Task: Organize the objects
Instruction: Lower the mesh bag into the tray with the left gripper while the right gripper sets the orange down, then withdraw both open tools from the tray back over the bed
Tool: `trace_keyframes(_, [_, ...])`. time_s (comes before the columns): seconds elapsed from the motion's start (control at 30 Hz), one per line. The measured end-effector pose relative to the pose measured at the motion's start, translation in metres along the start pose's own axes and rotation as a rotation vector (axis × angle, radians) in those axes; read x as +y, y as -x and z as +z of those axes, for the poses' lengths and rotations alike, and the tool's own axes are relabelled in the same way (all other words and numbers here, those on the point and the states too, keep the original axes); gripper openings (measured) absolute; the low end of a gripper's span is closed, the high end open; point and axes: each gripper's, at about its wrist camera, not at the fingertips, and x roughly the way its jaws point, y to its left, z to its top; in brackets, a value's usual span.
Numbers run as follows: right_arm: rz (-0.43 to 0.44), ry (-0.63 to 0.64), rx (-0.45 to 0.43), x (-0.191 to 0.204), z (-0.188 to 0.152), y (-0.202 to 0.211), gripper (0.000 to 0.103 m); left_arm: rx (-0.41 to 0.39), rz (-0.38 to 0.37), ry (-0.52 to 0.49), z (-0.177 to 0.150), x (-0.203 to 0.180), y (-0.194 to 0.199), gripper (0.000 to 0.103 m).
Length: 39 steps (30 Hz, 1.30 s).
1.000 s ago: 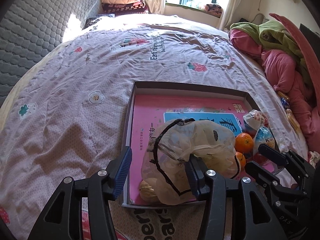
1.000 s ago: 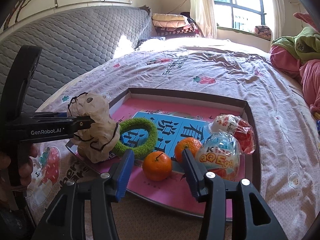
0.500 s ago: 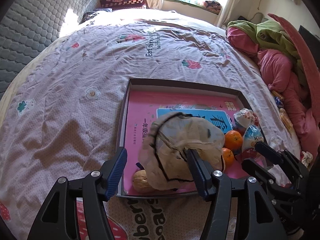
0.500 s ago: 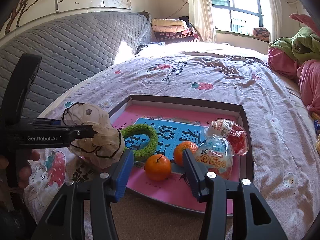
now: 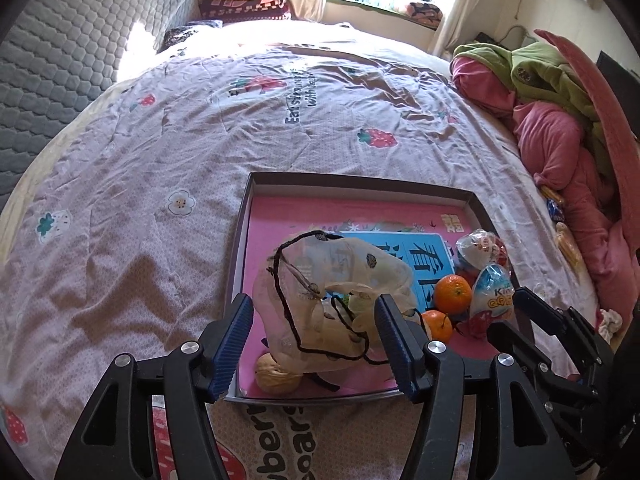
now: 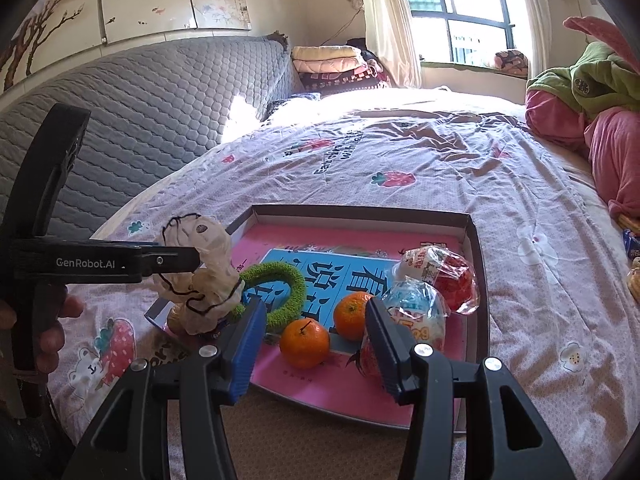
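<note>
Ahead of the left gripper [image 5: 314,330], the sheer drawstring pouch [image 5: 340,300] covers most of the green ring [image 5: 347,301] and part of the walnut [image 5: 276,376]. Whether its right finger touches the pouch cannot be told.

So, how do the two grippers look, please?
Both the left gripper and the right gripper are black, angular linkages with silver screws and blue ribbed pads. The left one's side reads "GenRobot.AI" in white. No cables or sleeves show.
</note>
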Motion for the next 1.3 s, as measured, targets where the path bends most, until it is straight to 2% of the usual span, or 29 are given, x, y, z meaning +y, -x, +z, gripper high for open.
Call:
trace_keyframes(0.1, [-0.005, -0.001, -0.013, -0.001, 0.002, 0.004, 0.060, -0.028, -0.002, 0.000, 0.000, -0.002, 0.009, 0.070])
trace_keyframes(0.5, [-0.050, 0.017, -0.082, 0.003, 0.013, 0.028, 0.066, -0.074, -0.010, -0.010, -0.009, -0.012, 0.033, 0.074])
trace_keyframes(0.63, [-0.081, 0.038, -0.110, 0.008, 0.017, 0.043, 0.073, -0.123, -0.021, -0.023, -0.014, -0.017, 0.050, 0.075])
trace_keyframes(0.73, [-0.116, 0.047, -0.114, 0.012, 0.017, 0.051, 0.075, -0.154, -0.031, -0.036, -0.020, -0.021, 0.062, 0.077])
trace_keyframes(0.97, [-0.127, 0.029, -0.140, 0.018, 0.013, 0.071, 0.082, -0.236, -0.034, -0.066, -0.037, -0.028, 0.088, 0.079])
trace_keyframes(1.1, [-0.133, 0.016, -0.151, 0.021, 0.009, 0.082, 0.084, -0.280, -0.024, -0.057, -0.049, -0.028, 0.101, 0.080])
trace_keyframes(1.3, [-0.147, 0.017, -0.145, 0.028, 0.003, 0.093, 0.086, -0.296, -0.021, -0.015, -0.066, -0.021, 0.110, 0.080])
